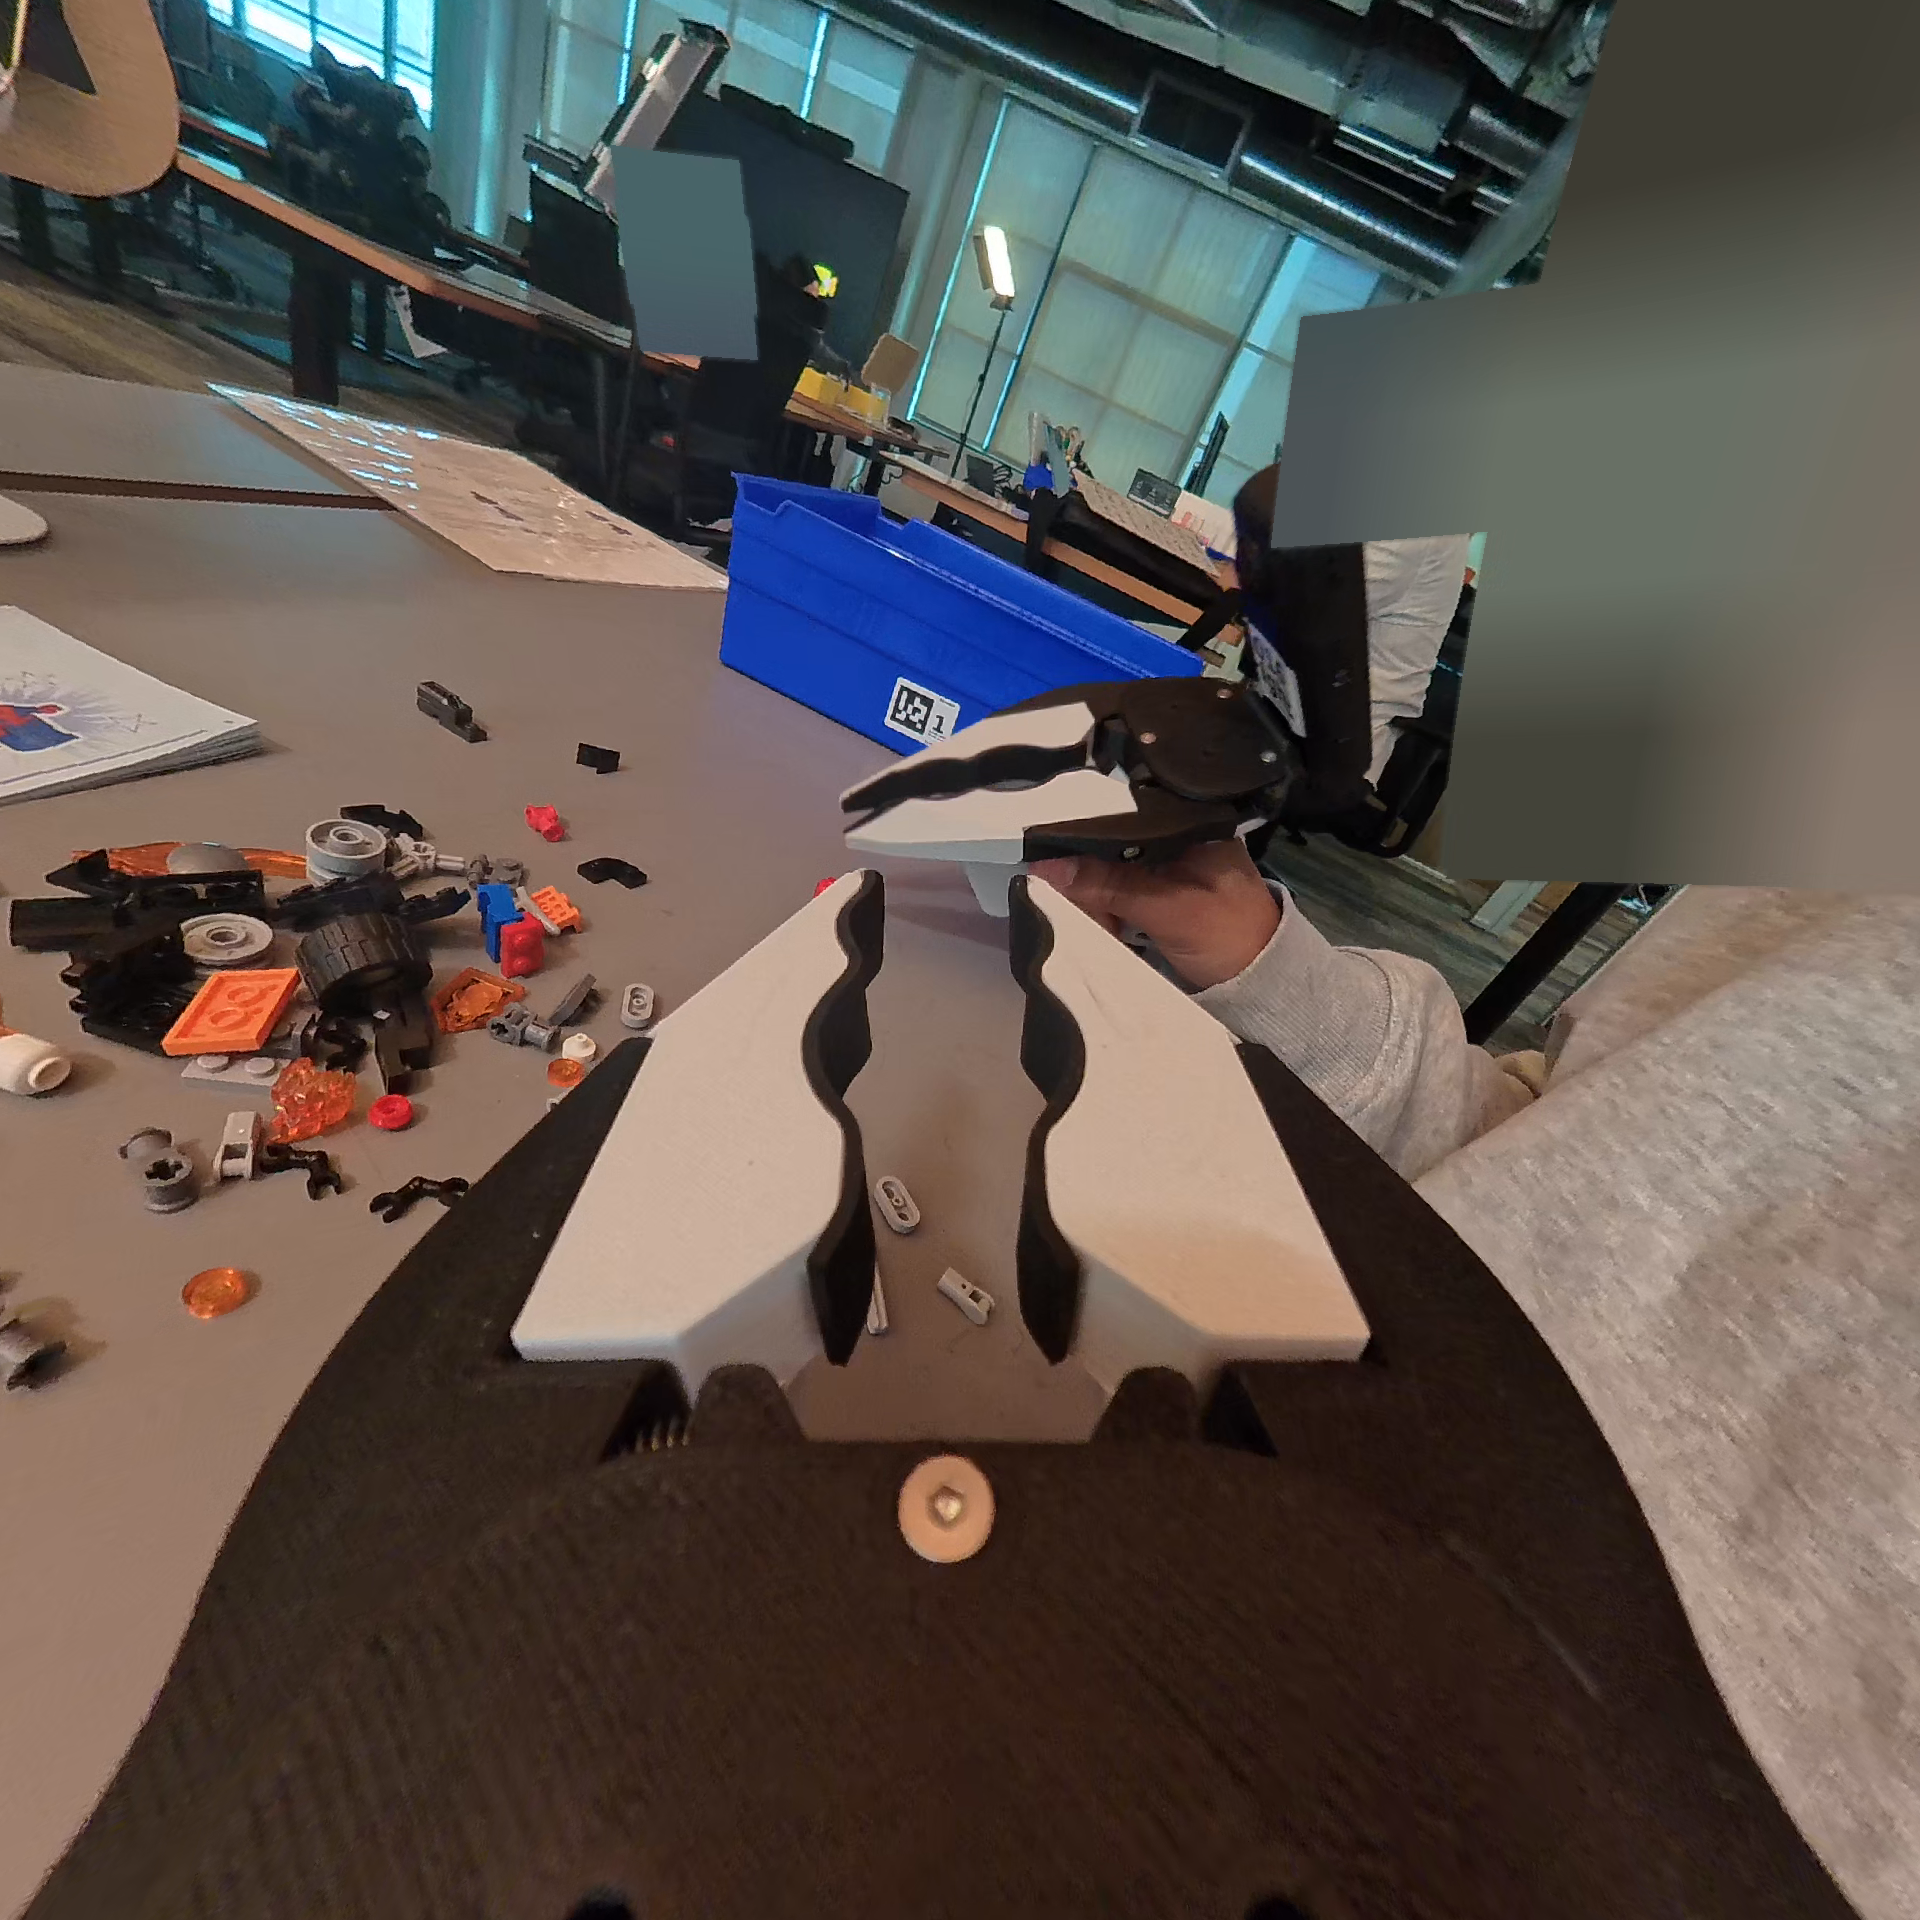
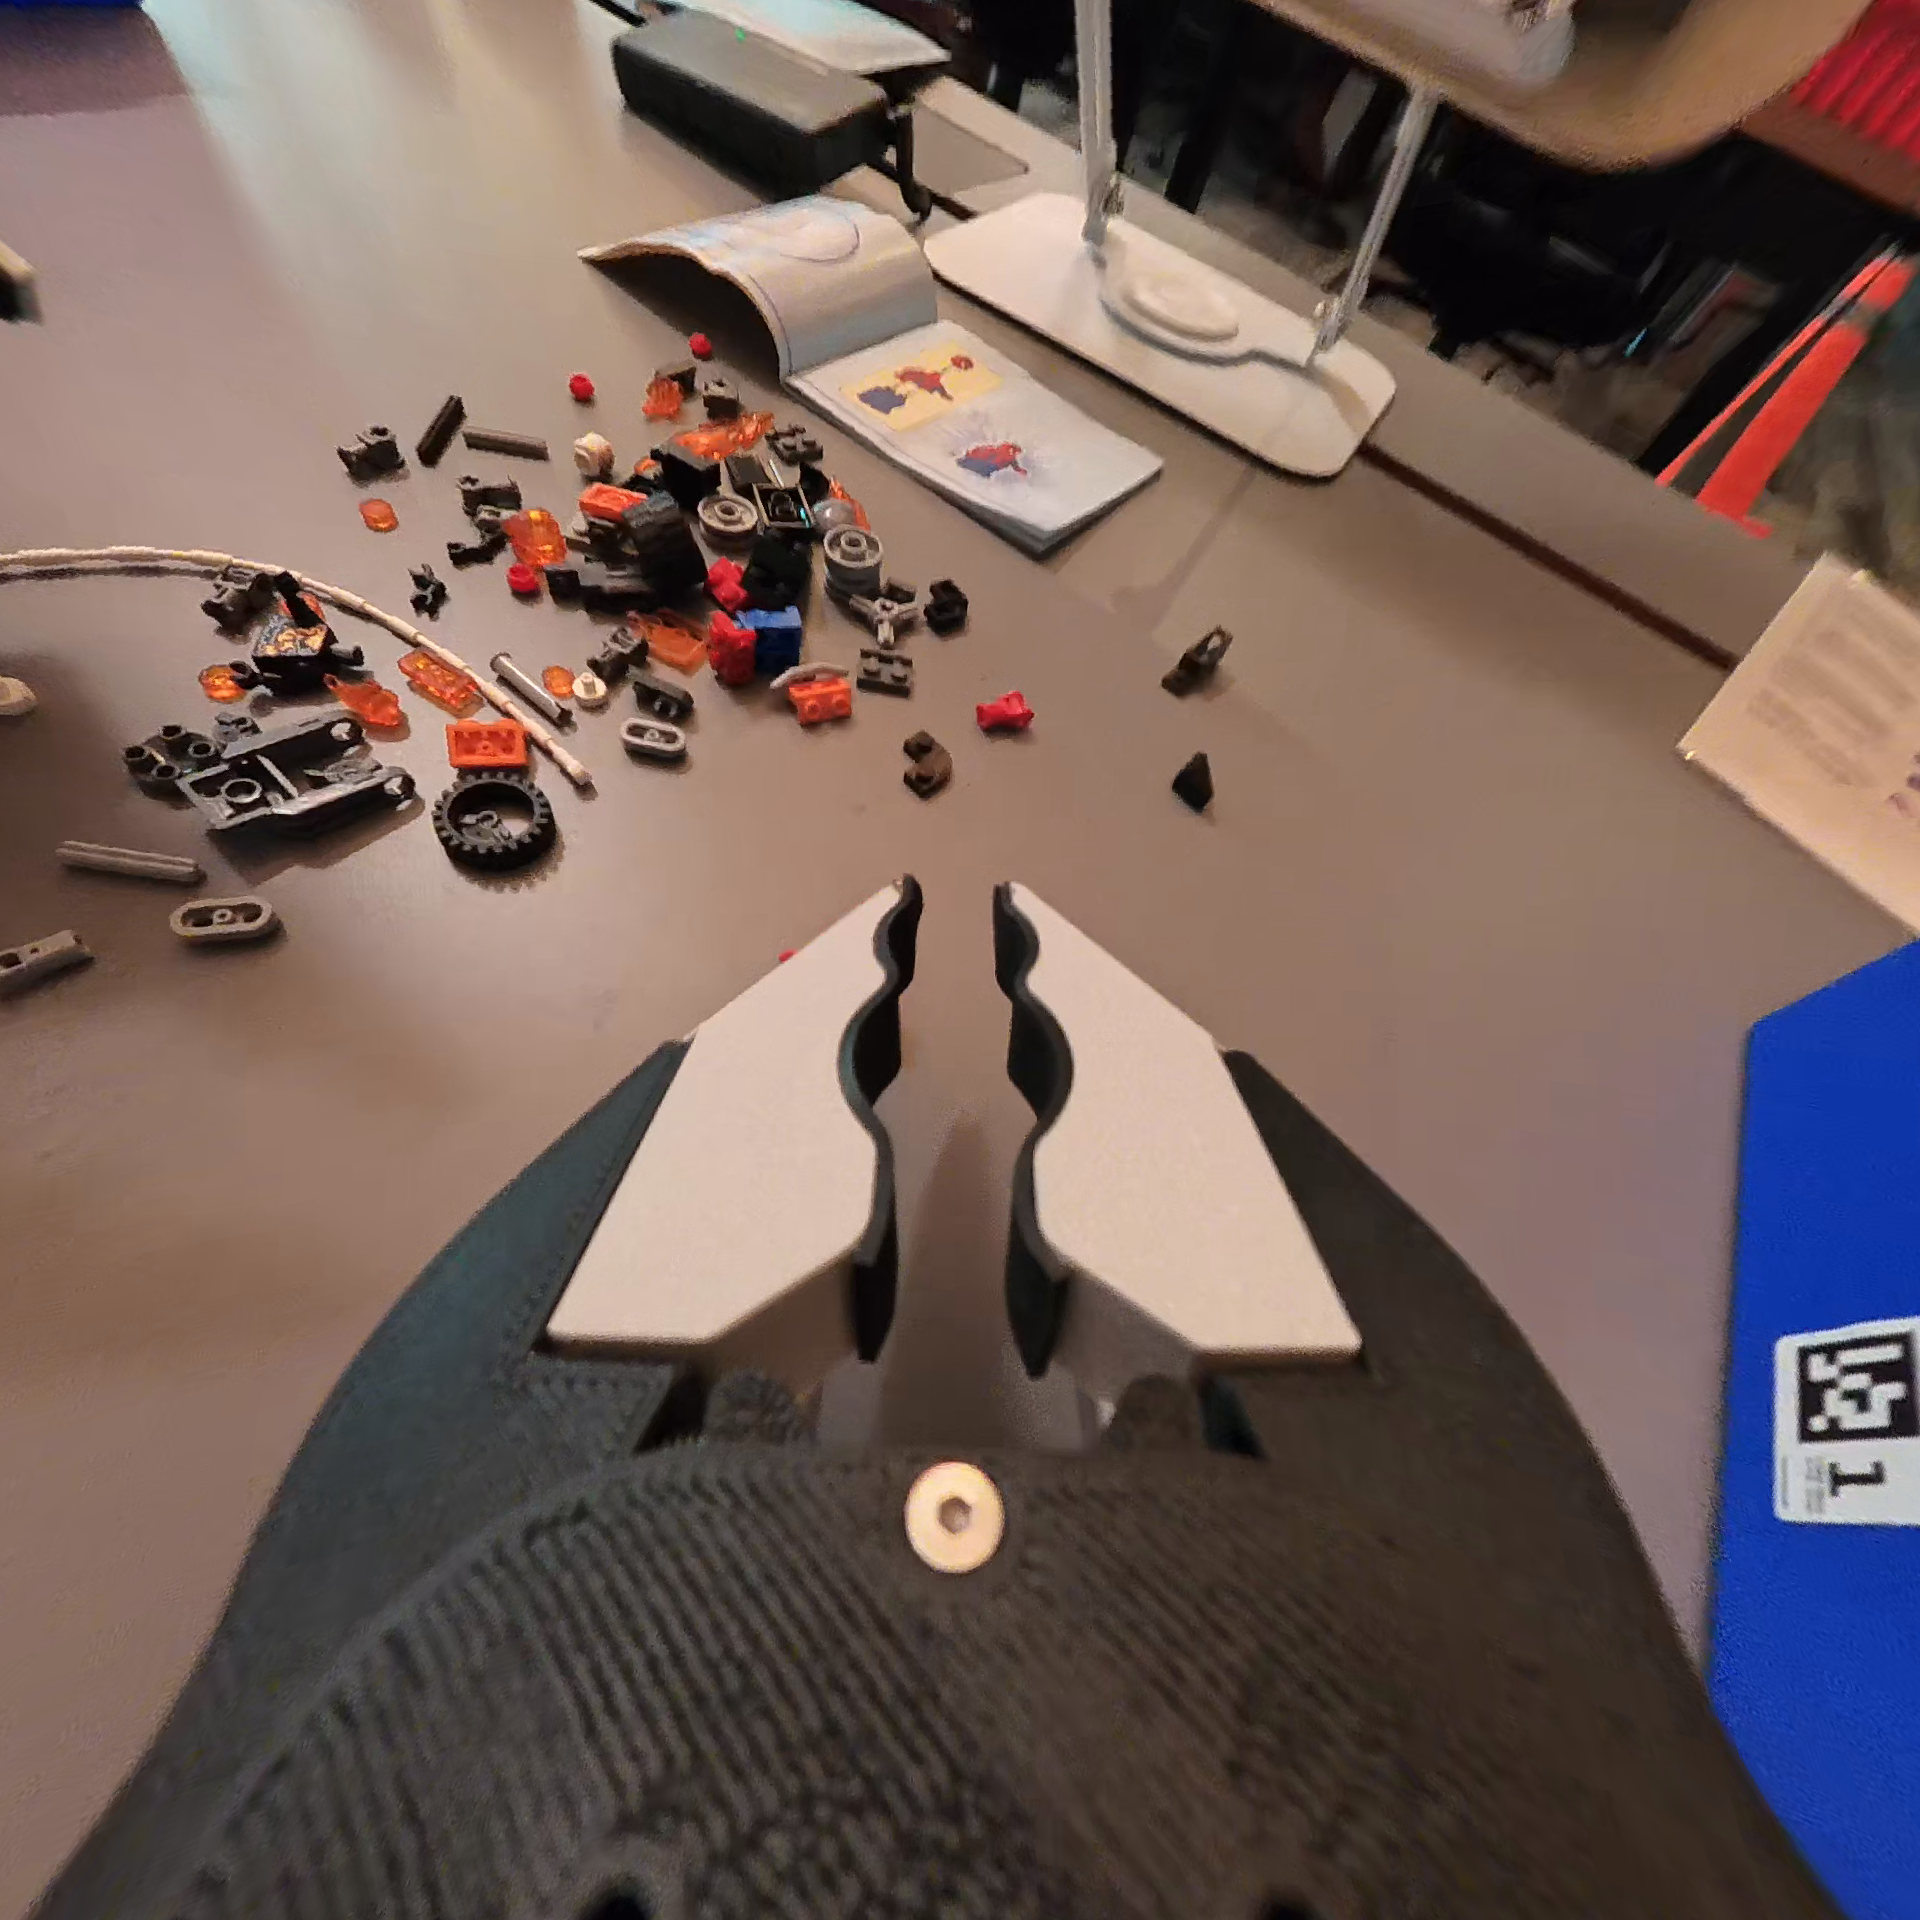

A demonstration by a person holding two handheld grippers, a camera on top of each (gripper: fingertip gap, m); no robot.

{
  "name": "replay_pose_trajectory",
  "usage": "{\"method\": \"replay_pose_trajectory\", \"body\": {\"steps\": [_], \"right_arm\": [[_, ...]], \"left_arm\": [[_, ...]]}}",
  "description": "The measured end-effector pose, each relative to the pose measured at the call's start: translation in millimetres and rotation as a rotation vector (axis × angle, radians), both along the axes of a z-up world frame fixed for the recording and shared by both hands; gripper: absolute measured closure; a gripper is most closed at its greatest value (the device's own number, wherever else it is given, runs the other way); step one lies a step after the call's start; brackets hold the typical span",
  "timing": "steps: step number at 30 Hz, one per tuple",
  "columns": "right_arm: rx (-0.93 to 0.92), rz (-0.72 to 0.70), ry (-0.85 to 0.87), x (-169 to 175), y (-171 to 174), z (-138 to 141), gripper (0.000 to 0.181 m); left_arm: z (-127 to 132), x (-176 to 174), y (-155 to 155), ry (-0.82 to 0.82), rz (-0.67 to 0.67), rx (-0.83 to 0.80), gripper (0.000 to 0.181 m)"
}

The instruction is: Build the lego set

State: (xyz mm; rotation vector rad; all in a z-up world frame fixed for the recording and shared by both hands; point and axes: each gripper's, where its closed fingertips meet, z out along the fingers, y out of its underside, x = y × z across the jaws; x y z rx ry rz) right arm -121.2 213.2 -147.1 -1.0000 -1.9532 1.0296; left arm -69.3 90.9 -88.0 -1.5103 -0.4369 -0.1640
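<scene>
Loose Lego pieces point(image 1: 312, 966) in black, orange, grey, red and blue lie in a pile on the grey table point(image 1: 727, 727), left of both grippers; they also show in the right wrist view point(image 2: 675, 561). My left gripper point(image 1: 943, 888) is open and empty above the table, with two small grey pieces point(image 1: 896, 1203) lying under its gap. My right gripper point(image 2: 956, 896) is open by a narrow gap and empty, over bare table. It also shows in the left wrist view point(image 1: 850, 816), held by a hand point(image 1: 1174, 914) just beyond my left fingertips. A black tyre point(image 2: 494, 821) lies at the pile's near edge.
An open instruction booklet point(image 2: 987, 436) lies behind the pile. A blue bin point(image 1: 883, 613) stands on the right. A white lamp base point(image 2: 1164, 312), a black power brick point(image 2: 748, 94), a white cable point(image 2: 312, 592) and a paper sheet point(image 2: 1829, 717) are also on the table. The tips of one gripper are about 15 cm away from the tips of the other.
</scene>
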Motion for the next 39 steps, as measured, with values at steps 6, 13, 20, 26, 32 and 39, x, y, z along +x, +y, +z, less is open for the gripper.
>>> {"method": "replay_pose_trajectory", "body": {"steps": [6, 13, 20, 26, 32, 39], "right_arm": [[0.01, 0.096, 0.078, -9, -46, 25, 0.163], [0.058, 0.134, -0.061, -51, -98, 27, 0.147], [0.095, 0.091, -0.29, -56, -95, -27, 0.14], [-0.005, 0.11, -0.348, -56, -97, -34, 0.145], [0.03, 0.093, -0.321, -53, -87, -35, 0.181], [-0.023, 0.092, -0.279, -55, -85, -26, 0.169]], "left_arm": [[0, 0, 0, 0.001, 0.004, 0.001, 0.159], [2, 1, -2, 0.015, 0.012, 0.006, 0.16], [2, 2, -3, 0.016, 0.008, 0.012, 0.16], [2, 2, -3, 0.011, 0.005, 0.009, 0.16], [2, 2, -3, 0.012, 0.007, 0.008, 0.16], [2, 2, -3, 0.011, 0.008, 0.008, 0.16]]}}
